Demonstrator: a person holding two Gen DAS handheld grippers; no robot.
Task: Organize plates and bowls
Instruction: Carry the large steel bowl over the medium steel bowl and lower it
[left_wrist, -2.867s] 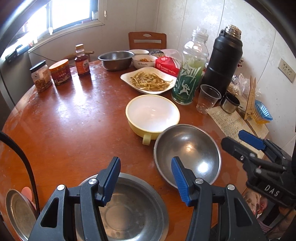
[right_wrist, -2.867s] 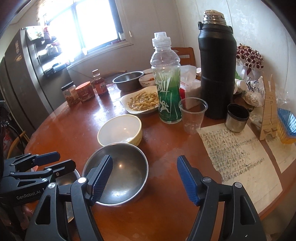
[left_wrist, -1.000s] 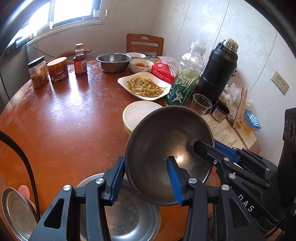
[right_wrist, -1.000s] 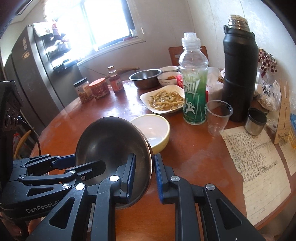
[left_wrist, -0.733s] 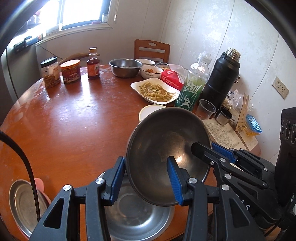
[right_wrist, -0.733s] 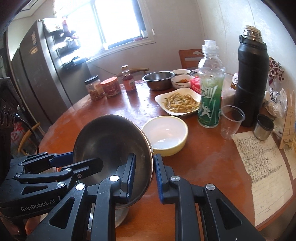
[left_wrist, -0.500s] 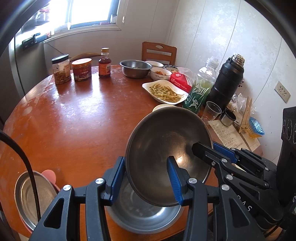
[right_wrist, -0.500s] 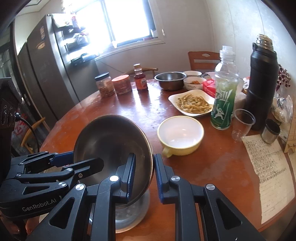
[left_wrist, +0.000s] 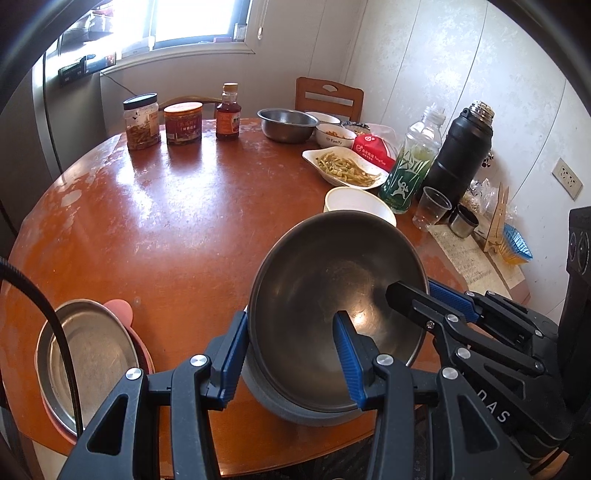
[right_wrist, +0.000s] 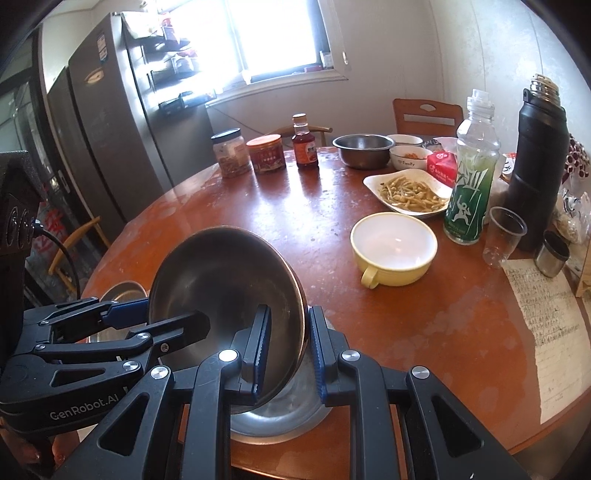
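A steel bowl (left_wrist: 332, 288) (right_wrist: 225, 280) is held tilted just above a larger steel bowl (left_wrist: 295, 410) (right_wrist: 288, 413) at the table's near edge. My right gripper (right_wrist: 286, 350) is shut on the tilted bowl's rim. My left gripper (left_wrist: 288, 354) has its jaws on either side of the bowl's near rim. A yellow mug-bowl (right_wrist: 393, 247) (left_wrist: 358, 205) stands further back. A steel plate on a pink plate (left_wrist: 88, 354) lies at the near left.
Farther back stand a steel bowl (right_wrist: 364, 149), a white dish of food (right_wrist: 408, 192), a green bottle (right_wrist: 471, 173), a black flask (right_wrist: 535, 162), a clear cup (right_wrist: 504, 236), several jars (right_wrist: 266, 153) and papers (right_wrist: 546, 314) at right.
The right gripper closed on the steel bowl, lifted it off the table and carried it left over the larger steel bowl. The left gripper closed around its rim.
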